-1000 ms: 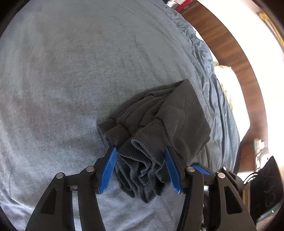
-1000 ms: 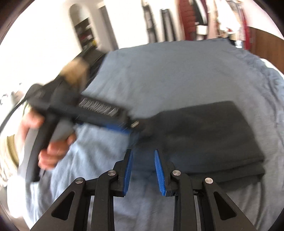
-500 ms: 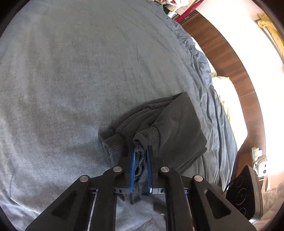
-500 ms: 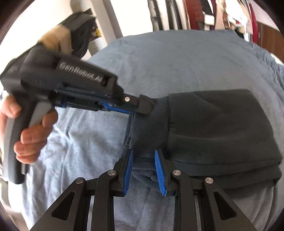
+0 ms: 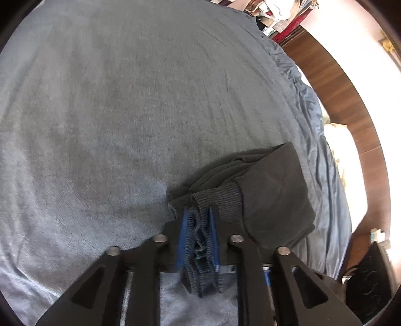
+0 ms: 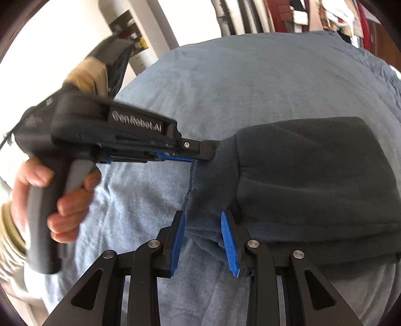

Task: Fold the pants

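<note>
Dark grey pants [image 5: 273, 195] lie folded in a thick bundle on a blue-grey bedspread [image 5: 125, 112]. My left gripper [image 5: 198, 215] is shut on the bunched ribbed cuff [image 5: 218, 198] at the bundle's near end. In the right wrist view the left gripper [image 6: 200, 156] holds the cuff [image 6: 213, 180] from the left, lifted off the bed. My right gripper [image 6: 203, 220] has its blue pads on either side of the cuff's lower edge, with a gap still between them. The folded pants [image 6: 313, 175] spread to the right.
The bedspread [image 6: 250, 75] covers the whole bed. A wooden floor [image 5: 333, 82] and a pale pillow [image 5: 338, 140] lie past the bed's right edge. A dark bag [image 5: 368, 280] sits at lower right. Clutter [image 6: 325, 15] stands beyond the far edge.
My left gripper closed on the ribbed cuff and lifted it. My right gripper moved up to the cuff's lower edge and its pads now straddle the fabric.
</note>
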`<action>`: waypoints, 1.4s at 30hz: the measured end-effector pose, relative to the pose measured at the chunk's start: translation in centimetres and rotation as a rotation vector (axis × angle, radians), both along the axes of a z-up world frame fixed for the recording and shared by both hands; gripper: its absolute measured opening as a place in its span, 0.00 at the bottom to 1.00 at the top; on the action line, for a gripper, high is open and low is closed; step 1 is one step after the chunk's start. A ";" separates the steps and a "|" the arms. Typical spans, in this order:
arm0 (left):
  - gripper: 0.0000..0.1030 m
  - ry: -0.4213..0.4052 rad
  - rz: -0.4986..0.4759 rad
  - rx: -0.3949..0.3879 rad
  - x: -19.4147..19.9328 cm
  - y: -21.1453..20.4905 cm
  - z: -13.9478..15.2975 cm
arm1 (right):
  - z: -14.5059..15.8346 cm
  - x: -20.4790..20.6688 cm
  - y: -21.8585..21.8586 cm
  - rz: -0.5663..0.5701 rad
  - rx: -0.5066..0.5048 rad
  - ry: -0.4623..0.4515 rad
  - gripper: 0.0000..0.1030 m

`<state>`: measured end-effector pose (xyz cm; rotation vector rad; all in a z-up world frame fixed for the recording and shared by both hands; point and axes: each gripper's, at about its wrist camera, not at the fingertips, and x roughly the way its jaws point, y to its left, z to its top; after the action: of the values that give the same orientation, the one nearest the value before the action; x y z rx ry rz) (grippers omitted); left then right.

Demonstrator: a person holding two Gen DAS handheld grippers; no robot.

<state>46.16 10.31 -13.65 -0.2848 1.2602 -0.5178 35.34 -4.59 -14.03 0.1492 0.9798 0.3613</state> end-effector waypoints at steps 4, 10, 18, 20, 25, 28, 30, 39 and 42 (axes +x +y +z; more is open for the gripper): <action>0.40 -0.125 0.097 0.117 -1.4 0.1 3.0 | 2.5 -0.8 -2.2 -0.092 -0.013 -0.035 0.50; 0.60 -0.194 0.208 0.100 -4.9 0.2 5.7 | 6.8 -1.5 -7.7 -0.265 -0.040 -0.191 0.72; 0.74 -0.173 0.264 0.123 -7.3 -2.2 4.0 | 7.6 -0.3 -13.9 -0.319 -0.235 -0.275 0.75; 0.75 -0.167 0.255 0.149 -7.3 -3.0 3.1 | 6.9 0.1 -14.8 -0.335 -0.253 -0.254 0.75; 0.75 -0.119 0.259 0.149 -6.4 -3.3 0.7 | 5.6 0.8 -16.9 -0.368 -0.272 -0.219 0.75; 0.75 -0.087 0.261 0.131 -5.5 -3.3 -0.5 | 4.1 1.9 -17.6 -0.377 -0.258 -0.180 0.75; 0.76 -0.078 0.265 0.122 -5.1 -3.4 -0.9 | 3.4 2.3 -18.0 -0.383 -0.235 -0.157 0.75; 0.79 -0.080 0.212 0.153 -3.8 -4.6 -2.6 | -0.4 4.5 -19.6 -0.407 -0.116 -0.021 0.75; 0.80 -0.074 0.210 0.139 -3.4 -4.8 -3.1 | -1.5 4.7 -19.7 -0.405 -0.107 0.008 0.74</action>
<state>42.73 5.50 -16.70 -0.2747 1.1727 -0.2579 40.00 -24.33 -15.50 0.2466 0.9490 -0.0625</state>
